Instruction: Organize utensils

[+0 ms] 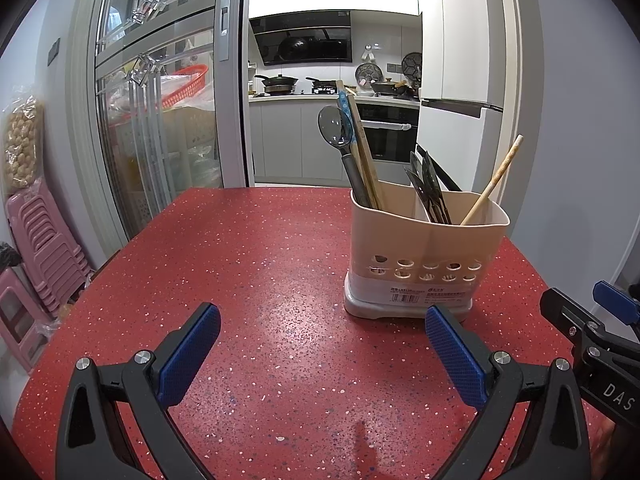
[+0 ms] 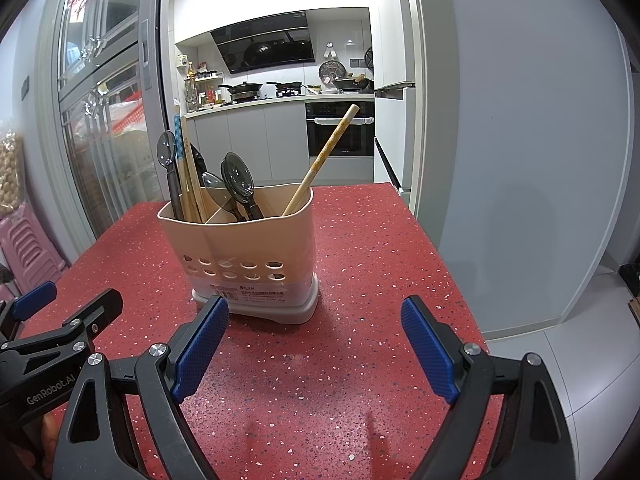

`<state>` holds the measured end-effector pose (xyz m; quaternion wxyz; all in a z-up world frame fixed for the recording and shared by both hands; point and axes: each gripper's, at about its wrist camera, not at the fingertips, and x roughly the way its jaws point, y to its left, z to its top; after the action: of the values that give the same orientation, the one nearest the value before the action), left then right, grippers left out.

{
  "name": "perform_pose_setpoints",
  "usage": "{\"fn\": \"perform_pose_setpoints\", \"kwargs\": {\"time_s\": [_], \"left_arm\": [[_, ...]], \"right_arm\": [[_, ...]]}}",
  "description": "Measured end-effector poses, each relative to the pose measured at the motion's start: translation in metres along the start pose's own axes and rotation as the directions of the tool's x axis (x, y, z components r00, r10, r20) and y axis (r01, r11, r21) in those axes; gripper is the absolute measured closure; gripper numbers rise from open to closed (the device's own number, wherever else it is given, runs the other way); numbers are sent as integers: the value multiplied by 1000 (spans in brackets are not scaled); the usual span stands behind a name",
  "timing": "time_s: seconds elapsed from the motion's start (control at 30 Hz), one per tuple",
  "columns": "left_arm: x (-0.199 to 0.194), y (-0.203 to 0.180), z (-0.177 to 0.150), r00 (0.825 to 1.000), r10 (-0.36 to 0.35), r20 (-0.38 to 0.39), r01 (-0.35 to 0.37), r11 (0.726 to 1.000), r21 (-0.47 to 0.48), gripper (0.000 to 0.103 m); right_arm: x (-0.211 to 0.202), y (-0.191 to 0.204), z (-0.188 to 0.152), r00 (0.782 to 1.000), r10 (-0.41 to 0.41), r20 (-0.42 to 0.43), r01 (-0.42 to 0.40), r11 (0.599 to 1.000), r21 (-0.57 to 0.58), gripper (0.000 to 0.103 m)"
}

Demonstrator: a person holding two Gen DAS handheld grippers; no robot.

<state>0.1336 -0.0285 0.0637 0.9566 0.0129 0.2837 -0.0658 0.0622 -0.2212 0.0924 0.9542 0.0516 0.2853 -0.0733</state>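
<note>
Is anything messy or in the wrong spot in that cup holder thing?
One chopstick leans alone in the right side of the holder, away from the other chopsticks on the left. One spoon stands with those, apart from the middle spoons.

Surface point(image 1: 248, 264): red w/ white speckles. Utensil holder point(image 1: 428, 248): beige, grey base. Spoons point(image 2: 238, 180): translucent dark grey. Chopstick point(image 2: 320, 160): pale wood w/ yellowish pattern. Left tongs point(image 1: 322, 352) & right tongs point(image 2: 316, 348): black, blue textured pads. Stools point(image 1: 44, 240): pink.

- Left wrist view is looking forward and slightly down over the red table point(image 1: 280, 280) — close.
- Right wrist view is facing likewise; both are sharing the utensil holder point(image 1: 428, 248) and kitchen behind.
</note>
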Motion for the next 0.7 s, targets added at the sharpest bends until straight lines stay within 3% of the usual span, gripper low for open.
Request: {"fn": "perform_pose_setpoints", "kwargs": {"time_s": [0.7], "left_arm": [[3,-1,0,1000,9,-16,-9,1000,-1,0]], "right_arm": [[-1,2,-4,1000,6,-4,-6,1000,-2,13]]}}
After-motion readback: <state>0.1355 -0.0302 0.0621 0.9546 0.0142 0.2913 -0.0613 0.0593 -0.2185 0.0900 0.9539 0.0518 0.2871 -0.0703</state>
